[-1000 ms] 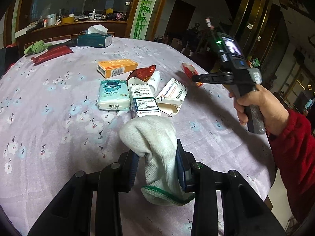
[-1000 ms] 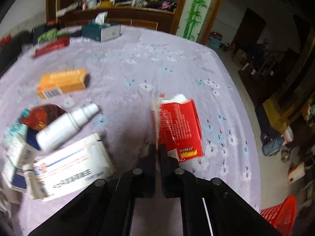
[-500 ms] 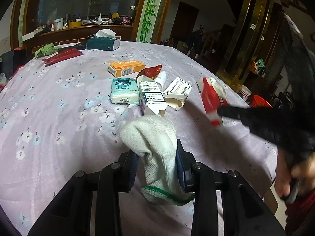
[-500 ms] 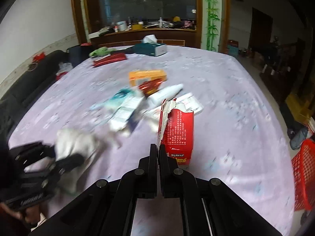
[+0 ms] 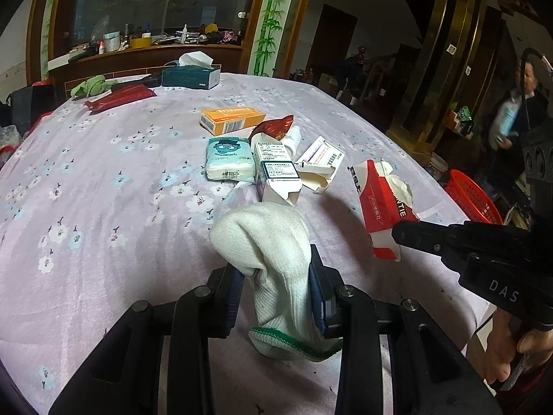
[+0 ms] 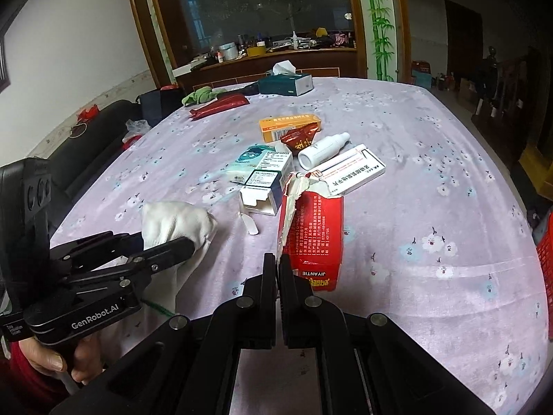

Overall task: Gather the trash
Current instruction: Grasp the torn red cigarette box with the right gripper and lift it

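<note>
A white glove with a green cuff [image 5: 273, 259] hangs between the fingers of my left gripper [image 5: 276, 287], which is shut on it above the near table edge. The same glove [image 6: 176, 221] shows at the left of the right wrist view. My right gripper [image 6: 278, 276] is shut on the torn edge of a red and white carton [image 6: 314, 238], held just above the cloth. From the left wrist view that carton [image 5: 380, 207] hangs at the right, off the right gripper's black fingers [image 5: 414, 233].
Mid-table lie several pieces of trash: an orange box [image 5: 233, 120], a teal tissue pack [image 5: 230, 159], an opened white medicine box [image 5: 276, 176], a flat white box [image 6: 349, 171], a white bottle [image 6: 323, 150], a red wrapper [image 6: 299, 138]. A red basket [image 5: 471, 202] stands beyond the right table edge.
My right gripper has lifted the red carton off the cloth and swung back toward the near edge, beside the left gripper. The left gripper has kept the glove.
</note>
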The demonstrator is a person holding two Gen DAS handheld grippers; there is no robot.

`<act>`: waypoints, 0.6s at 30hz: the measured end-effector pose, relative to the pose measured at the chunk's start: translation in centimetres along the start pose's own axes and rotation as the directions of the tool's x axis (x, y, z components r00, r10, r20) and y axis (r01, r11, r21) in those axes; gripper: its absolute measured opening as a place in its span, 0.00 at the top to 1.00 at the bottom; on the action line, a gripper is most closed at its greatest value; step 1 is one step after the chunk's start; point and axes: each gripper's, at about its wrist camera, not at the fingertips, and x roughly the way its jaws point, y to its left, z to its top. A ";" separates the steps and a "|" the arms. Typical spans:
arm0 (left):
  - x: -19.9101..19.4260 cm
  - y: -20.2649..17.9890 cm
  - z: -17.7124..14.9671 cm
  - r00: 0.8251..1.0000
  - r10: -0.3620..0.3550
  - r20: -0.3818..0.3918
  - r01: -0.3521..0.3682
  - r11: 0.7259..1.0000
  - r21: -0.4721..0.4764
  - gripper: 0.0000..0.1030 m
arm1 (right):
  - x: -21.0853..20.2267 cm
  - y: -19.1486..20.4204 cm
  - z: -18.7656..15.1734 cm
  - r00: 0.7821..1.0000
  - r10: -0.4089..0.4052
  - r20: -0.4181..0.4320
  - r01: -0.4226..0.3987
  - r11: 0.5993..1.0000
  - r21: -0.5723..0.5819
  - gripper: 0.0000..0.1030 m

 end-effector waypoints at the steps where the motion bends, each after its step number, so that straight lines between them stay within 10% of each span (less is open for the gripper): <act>1: -0.1 0.0 0.0 1.000 0.001 0.002 -0.001 1.000 -0.002 0.68 | 0.0 0.0 0.0 1.000 0.004 -0.001 -0.004 1.000 0.002 0.98; 18: 0.8 0.9 0.1 0.999 0.051 0.015 -0.050 0.998 -0.023 0.68 | 1.3 -0.1 0.9 1.000 -0.024 0.013 0.024 1.000 -0.005 0.98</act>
